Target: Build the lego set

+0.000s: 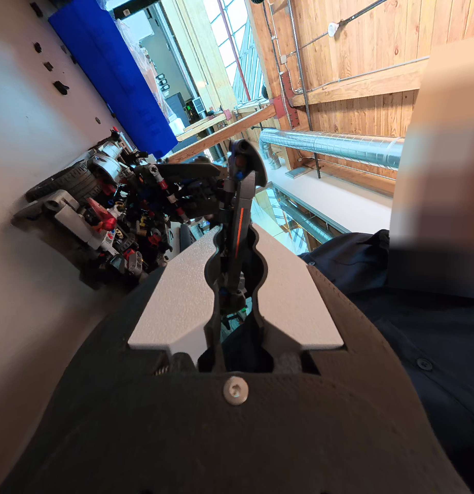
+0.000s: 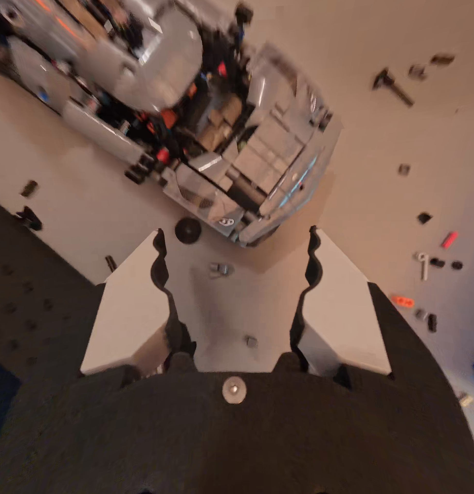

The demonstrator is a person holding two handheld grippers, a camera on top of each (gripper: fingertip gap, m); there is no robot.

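Item: lego car [image 2: 193, 112], silver-grey, partly built, on the white bench [image 2: 390, 160]. All places below are given relative to the car.

- Left gripper [image 1: 236, 256]: fingers [image 1: 187, 288] pinching a long dark sub-assembly [image 1: 240, 227] with an orange stripe, held up off the bench on the near side of the car's open, wheel-bearing end [image 1: 70, 181].
- Right gripper [image 2: 236, 256]: fingers [image 2: 134, 302] spread wide, nothing between them; hovering over the bench just short of the car's nose. This view is motion-blurred.
- Black round piece [image 2: 187, 230]: on the bench, just beside the car's nose.
- Small grey piece [image 2: 219, 268]: near the nose, in line with the gap between the right fingers.
- Second grey piece [image 2: 251, 341]: further from the car, deep in the same gap.
- Loose parts, black, red [image 2: 450, 239] and orange [image 2: 402, 301]: scattered well off the car's far flank.
- Blue bin [image 1: 110, 74]: behind the car.

Step in hand, as judged: fitting the striped sub-assembly to the car. To do it well, keep the left pinch firm and the part square to its mounting holes; use the free right gripper to brace the car body or fetch a connector first; press in line with the pins, not at an angle.
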